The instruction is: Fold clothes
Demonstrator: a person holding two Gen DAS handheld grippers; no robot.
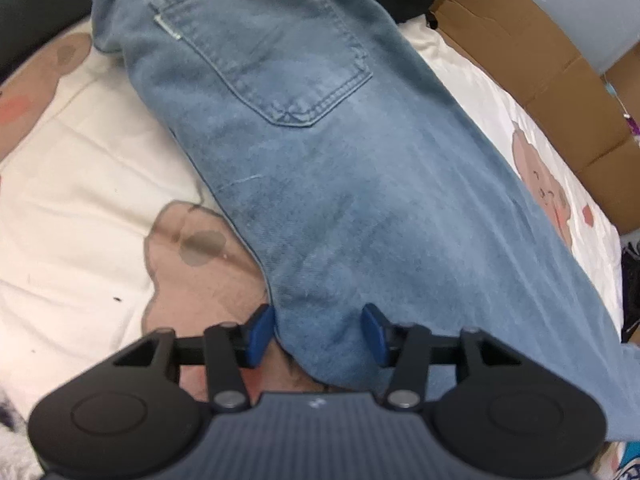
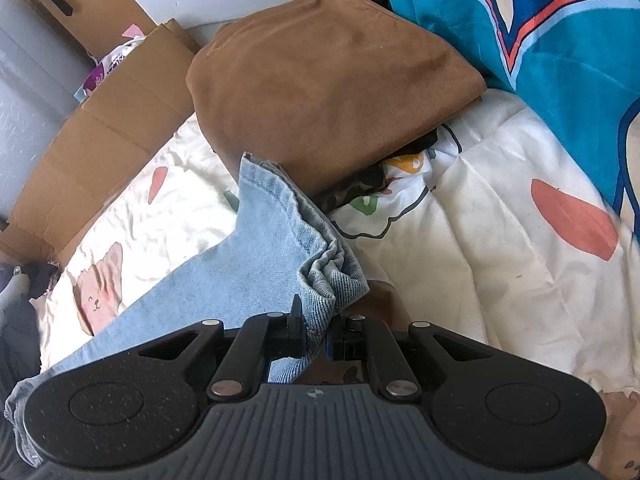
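Right wrist: jeans point(image 2: 276, 236) between closed tongs point(image 2: 316, 336)

1. Both views are evenly lit by soft daylight, with no harsh glare.
2. The jeans point(image 1: 320, 184) throw only a thin, soft shadow on the bedsheet point(image 1: 80, 184).
3. Fisheye bending curves the cardboard point(image 1: 532, 64) and the bed's edges.
4. The corners go dark and blurry.
5. The brown cloth point(image 2: 328, 92) looks slightly soft.
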